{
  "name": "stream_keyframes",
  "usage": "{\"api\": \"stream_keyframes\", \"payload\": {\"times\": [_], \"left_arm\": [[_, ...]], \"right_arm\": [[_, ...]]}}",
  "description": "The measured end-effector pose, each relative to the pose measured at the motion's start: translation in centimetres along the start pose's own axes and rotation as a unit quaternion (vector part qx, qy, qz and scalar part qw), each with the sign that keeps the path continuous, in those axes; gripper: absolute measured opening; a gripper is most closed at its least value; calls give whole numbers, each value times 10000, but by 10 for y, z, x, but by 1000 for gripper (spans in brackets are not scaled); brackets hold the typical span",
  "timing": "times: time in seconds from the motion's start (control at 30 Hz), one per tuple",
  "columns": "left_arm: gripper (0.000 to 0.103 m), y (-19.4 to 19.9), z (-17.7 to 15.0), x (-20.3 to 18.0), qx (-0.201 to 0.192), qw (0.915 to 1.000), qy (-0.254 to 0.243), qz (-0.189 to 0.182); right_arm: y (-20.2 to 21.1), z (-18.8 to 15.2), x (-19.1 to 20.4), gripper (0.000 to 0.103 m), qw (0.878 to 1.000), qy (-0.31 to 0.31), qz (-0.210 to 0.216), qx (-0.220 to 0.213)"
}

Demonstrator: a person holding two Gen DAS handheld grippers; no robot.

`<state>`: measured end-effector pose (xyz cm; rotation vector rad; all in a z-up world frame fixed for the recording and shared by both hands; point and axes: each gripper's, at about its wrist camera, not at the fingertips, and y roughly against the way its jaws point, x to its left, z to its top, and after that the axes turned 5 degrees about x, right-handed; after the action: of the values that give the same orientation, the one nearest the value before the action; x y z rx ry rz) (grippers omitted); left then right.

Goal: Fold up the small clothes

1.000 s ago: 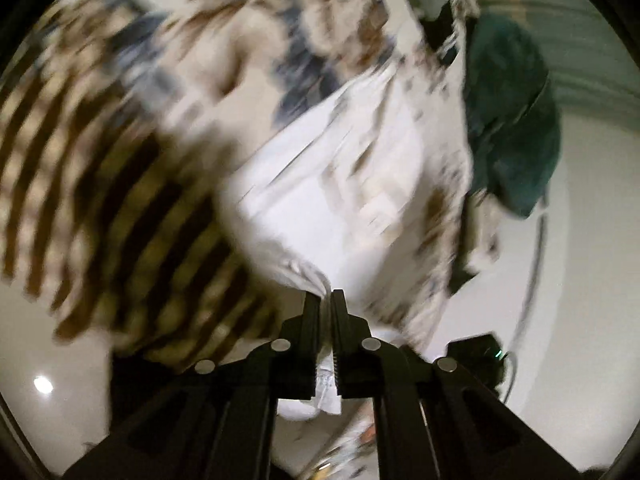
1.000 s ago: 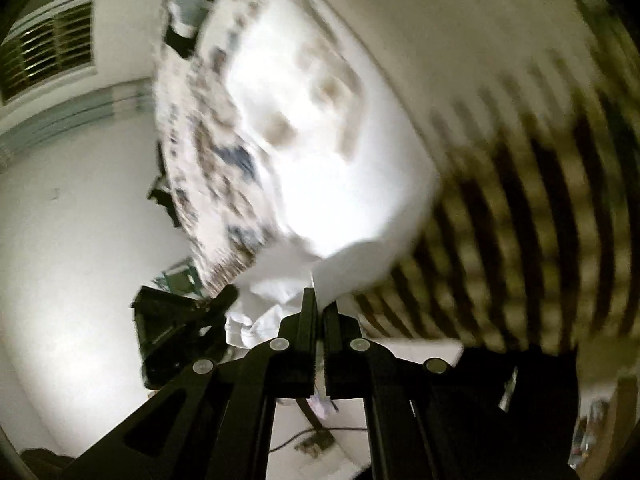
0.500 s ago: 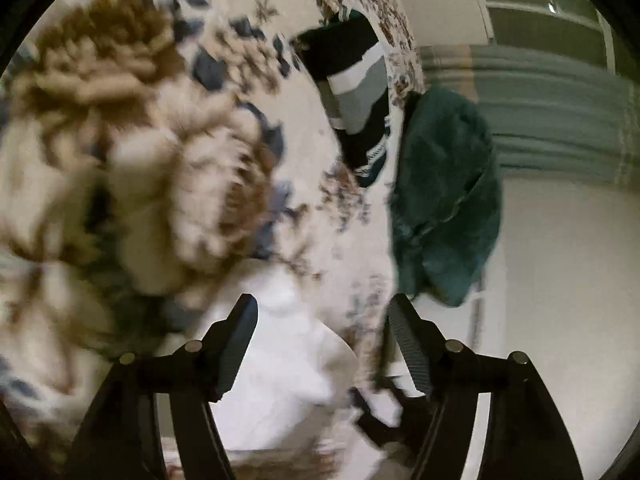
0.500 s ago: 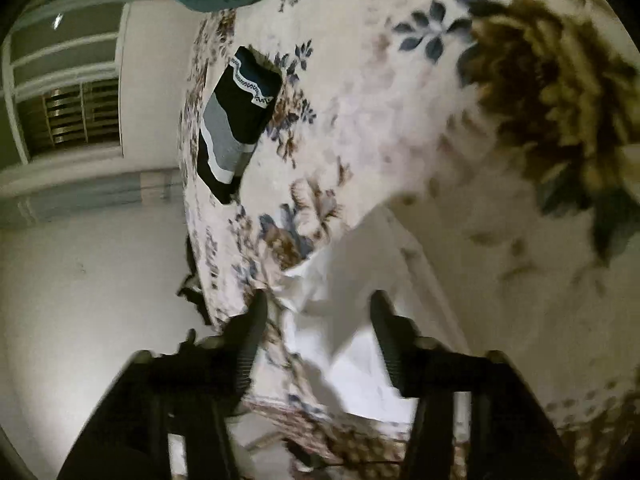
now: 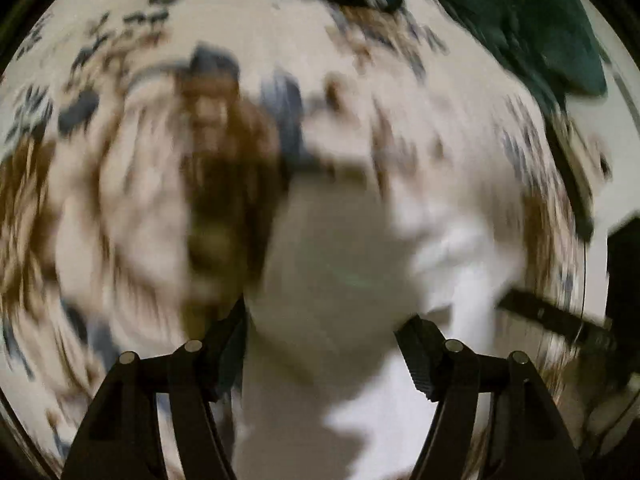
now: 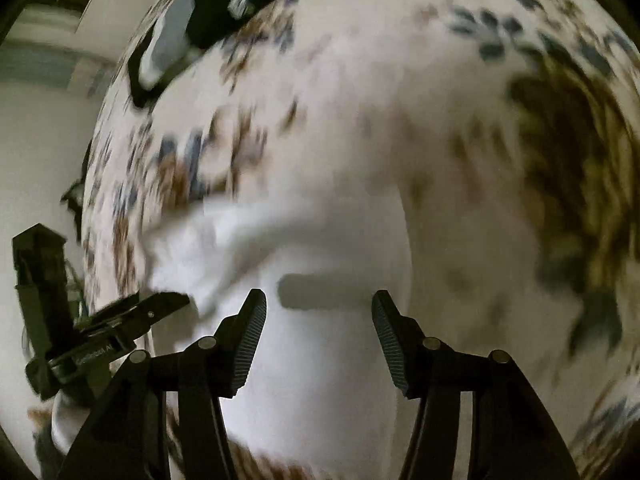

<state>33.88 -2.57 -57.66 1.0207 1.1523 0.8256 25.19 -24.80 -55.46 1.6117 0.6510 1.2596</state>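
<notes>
A white garment [image 5: 340,280] lies on the floral bedspread [image 5: 120,208], right in front of my left gripper [image 5: 324,328], which is open and empty just above it. The right wrist view shows the same white garment [image 6: 320,248] under my right gripper [image 6: 318,312], also open and empty. Both views are blurred by motion. My left gripper also shows at the lower left of the right wrist view [image 6: 120,320].
A folded black, grey and white garment [image 6: 192,28] lies farther back on the bedspread [image 6: 400,80]. A dark green cloth [image 5: 540,24] lies at the bed's far right edge. A white wall [image 6: 40,152] borders the bed.
A second ago both grippers were shut on the white garment and held it up. They have let go of it, opened, and now hover low over it on the bedspread.
</notes>
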Motion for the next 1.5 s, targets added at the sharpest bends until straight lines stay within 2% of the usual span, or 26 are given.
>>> {"api": "stream_keyframes", "payload": {"times": [0.07, 0.17, 0.23, 0.3, 0.4, 0.5, 0.53, 0.57, 0.6, 0.63, 0.7, 0.77, 0.87, 1.07, 1.13, 1.17, 1.2, 1.23, 1.27, 1.3, 1.37, 1.43, 1.5], "left_arm": [[66, 10, 25, 15, -307, 9989, 360, 65], [66, 38, 38, 46, -682, 9921, 969, -424], [66, 51, 30, 56, -779, 9888, 1067, -693], [66, 54, 15, 64, -693, 9876, 1036, -954], [66, 37, 0, 64, -351, 9856, 1001, -1316], [64, 11, -4, 58, -69, 9853, 913, -1444], [63, 5, 1, 49, -129, 9847, 837, -1521], [38, 5, 2, 44, -229, 9853, 735, -1524], [10, 2, 5, 37, -251, 9869, 598, -1478], [11, 1, 7, 32, -277, 9890, 499, -1366], [8, 10, 6, 34, -461, 9875, 527, -1412], [8, 22, 3, 43, -690, 9860, 640, -1374], [8, 23, 3, 62, -726, 9838, 915, -1360], [12, -13, 17, 82, -151, 9823, 1287, -1355], [18, -15, 17, 89, -14, 9761, 1466, -1603], [30, -11, 14, 95, 8, 9713, 1596, -1762], [49, -6, 11, 99, -45, 9680, 1655, -1887], [58, 1, 8, 102, -127, 9652, 1710, -1977], [65, 11, 3, 106, -258, 9623, 1798, -2023], [65, 18, 0, 107, -349, 9603, 1835, -2073], [65, 31, -4, 103, -423, 9621, 1791, -2010], [65, 36, -5, 93, -440, 9683, 1620, -1851], [65, 32, -1, 79, -351, 9741, 1453, -1699]], "right_arm": [[8, 20, -3, 57, 9991, -290, 12, -311], [32, 31, -15, 57, 9962, -594, 234, -594], [42, 26, -22, 57, 9954, -647, 310, -635], [46, 15, -36, 57, 9951, -725, 421, -518], [32, 5, -53, 57, 9942, -919, 522, -205], [7, 5, -65, 57, 9898, -1197, 771, 72], [1, 6, -69, 57, 9871, -1329, 883, 116], [-4, 7, -69, 46, 9853, -1413, 954, 53], [-5, 7, -69, 18, 9839, -1465, 1025, -16], [-6, 8, -67, 8, 9832, -1486, 1055, -29], [0, 10, -58, 3, 9847, -1413, 996, -227], [9, 13, -46, 2, 9874, -1224, 918, -401], [20, 25, -27, 2, 9903, -949, 846, -556], [-4, 55, -1, 2, 9981, -503, -131, -334], [-9, 58, -2, 2, 9982, -515, -278, -138], [-9, 58, -4, 5, 9981, -552, -265, -119], [-5, 57, -6, 9, 9977, -606, -274, -123], [2, 54, -8, 13, 9971, -663, -327, -170], [11, 49, -11, 22, 9965, -685, -385, -268], [18, 45, -11, 34, 9962, -683, -409, -347], [37, 31, -9, 44, 9962, -614, -346, -507], [47, 20, -3, 44, 9969, -519, -210, -547], [45, 12, 7, 45, 9984, -299, 243, -420]]}}
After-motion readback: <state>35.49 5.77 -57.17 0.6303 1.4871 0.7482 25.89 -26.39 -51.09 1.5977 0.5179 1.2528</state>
